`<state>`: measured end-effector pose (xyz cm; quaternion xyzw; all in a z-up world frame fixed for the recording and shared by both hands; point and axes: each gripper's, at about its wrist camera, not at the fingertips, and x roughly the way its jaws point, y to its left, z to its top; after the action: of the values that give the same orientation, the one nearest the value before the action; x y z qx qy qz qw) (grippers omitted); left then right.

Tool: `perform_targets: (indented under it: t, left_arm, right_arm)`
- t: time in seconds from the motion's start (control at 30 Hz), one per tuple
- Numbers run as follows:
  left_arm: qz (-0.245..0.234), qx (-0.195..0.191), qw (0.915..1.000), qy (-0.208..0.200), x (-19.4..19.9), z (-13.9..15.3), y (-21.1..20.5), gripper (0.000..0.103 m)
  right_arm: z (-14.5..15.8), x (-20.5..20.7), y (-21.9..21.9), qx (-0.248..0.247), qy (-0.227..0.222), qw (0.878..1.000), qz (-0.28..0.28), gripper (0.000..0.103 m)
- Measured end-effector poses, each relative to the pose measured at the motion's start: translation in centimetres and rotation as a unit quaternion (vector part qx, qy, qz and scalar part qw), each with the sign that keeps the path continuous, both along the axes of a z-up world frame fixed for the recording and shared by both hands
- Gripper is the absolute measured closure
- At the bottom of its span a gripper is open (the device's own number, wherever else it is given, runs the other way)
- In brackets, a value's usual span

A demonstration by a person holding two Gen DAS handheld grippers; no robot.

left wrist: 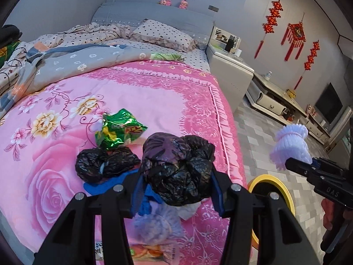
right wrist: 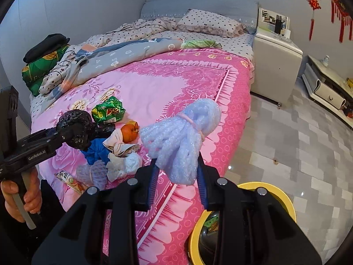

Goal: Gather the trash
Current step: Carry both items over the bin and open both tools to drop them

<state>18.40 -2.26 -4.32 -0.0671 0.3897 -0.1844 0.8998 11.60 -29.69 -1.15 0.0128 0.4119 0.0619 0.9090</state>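
My left gripper [left wrist: 176, 183] is shut on a crumpled black plastic bag [left wrist: 178, 167] held above the pink bedspread; it also shows in the right wrist view [right wrist: 76, 130]. My right gripper [right wrist: 177, 170] is shut on a white foam fruit net [right wrist: 183, 139] tied with a pink band, held beyond the bed's edge; the net also shows in the left wrist view [left wrist: 291, 145]. On the bed lie a second black bag [left wrist: 103, 163], a green snack wrapper [right wrist: 108, 110], an orange [right wrist: 130, 131], a blue wad [right wrist: 97, 150], white tissues [right wrist: 123, 159], another foam net [right wrist: 94, 174] and a printed wrapper [right wrist: 70, 180].
A yellow-rimmed bin [right wrist: 264, 190] with some trash inside stands on the tiled floor beside the bed's corner. Rumpled quilts [left wrist: 72, 59] and a pillow [left wrist: 163, 35] fill the far bed. A white nightstand [right wrist: 275, 66] and low cabinet [right wrist: 326, 88] stand to the right.
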Motion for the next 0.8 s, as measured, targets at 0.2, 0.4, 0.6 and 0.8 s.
perform_targets:
  t: [0.2,0.4,0.6,0.8]
  left_arm:
    - [-0.041,0.002,0.9991,0.005,-1.9,0.3,-4.0,0.056]
    - [-0.078,-0.007,0.9969,0.01,-3.7,1.4,-7.5,0.056]
    - [-0.117,0.015,0.9929,0.016,-5.2,1.2,-11.8,0.056]
    - [-0.146,0.024,0.9884,0.036,-6.3,-0.2,-15.6,0.056]
  right_arm:
    - [0.8,-2.5,-2.6,0.004,-0.003,1.0,-0.021,0.072]
    - [1.6,-4.7,-5.4,0.013,-0.006,0.999,-0.043,0.072]
    - [1.9,-7.3,-8.5,0.021,-0.008,0.997,-0.067,0.071]
    - [1.1,-9.4,-11.6,0.037,-0.001,0.995,-0.094,0.07]
